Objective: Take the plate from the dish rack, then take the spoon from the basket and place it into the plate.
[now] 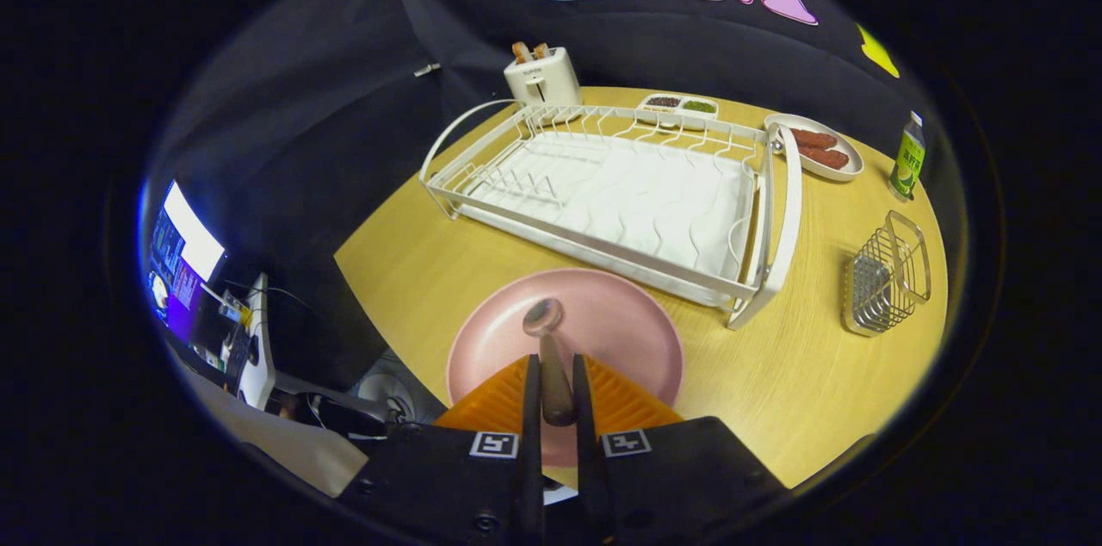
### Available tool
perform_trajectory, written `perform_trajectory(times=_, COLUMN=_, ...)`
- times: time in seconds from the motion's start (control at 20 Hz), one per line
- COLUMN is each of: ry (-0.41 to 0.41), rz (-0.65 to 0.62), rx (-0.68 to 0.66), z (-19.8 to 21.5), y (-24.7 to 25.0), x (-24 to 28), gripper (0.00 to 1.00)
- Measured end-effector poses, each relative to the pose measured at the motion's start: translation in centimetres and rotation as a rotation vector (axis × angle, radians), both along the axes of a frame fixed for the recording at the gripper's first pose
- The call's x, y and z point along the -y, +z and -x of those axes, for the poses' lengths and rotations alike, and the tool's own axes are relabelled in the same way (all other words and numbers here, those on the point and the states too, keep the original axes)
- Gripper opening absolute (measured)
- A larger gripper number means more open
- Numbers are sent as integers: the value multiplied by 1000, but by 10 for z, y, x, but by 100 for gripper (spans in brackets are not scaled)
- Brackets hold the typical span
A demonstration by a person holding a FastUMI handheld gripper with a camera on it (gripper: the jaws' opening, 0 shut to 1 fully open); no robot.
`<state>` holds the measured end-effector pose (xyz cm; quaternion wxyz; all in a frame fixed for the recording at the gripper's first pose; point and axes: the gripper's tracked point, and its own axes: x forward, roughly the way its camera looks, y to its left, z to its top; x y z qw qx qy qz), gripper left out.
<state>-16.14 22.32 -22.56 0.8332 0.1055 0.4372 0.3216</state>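
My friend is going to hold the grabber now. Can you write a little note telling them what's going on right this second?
Gripper: shut on the spoon; both orange fingers press its handle, bowl end pointing forward over the pink plate.
Things: the plate lies flat on the wooden table, just in front of the white dish rack, which holds no dishes. The wire basket stands beside the rack's end.
Done: plate out of the rack, spoon out of the basket.
Left: lower the spoon onto the plate, then open the fingers and pull back.
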Motion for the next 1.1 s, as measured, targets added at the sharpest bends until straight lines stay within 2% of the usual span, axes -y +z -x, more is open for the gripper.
perform_trajectory(times=0.2, ry=-17, rz=56, rx=-15, z=2, y=-13, x=8, gripper=36)
perform_trajectory(times=0.25, ry=-25, rz=68, rx=-9, z=-1, y=-14, x=10, gripper=45)
perform_trajectory(times=0.4, ry=-58, rz=68, rx=-4, z=-3, y=-10, x=17, gripper=65)
perform_trajectory(times=0.45, ry=-68, rz=67, rx=-4, z=-4, y=-6, x=19, gripper=83)
perform_trajectory(times=0.5, ry=-80, rz=73, rx=3, z=-6, y=-3, x=23, gripper=89)
perform_trajectory(times=0.7, ry=-155, rz=84, rx=55, z=-26, y=30, x=46, gripper=98)
perform_trajectory(times=1.1, ry=-411, rz=33, rx=217, z=-99, y=131, x=123, gripper=98)
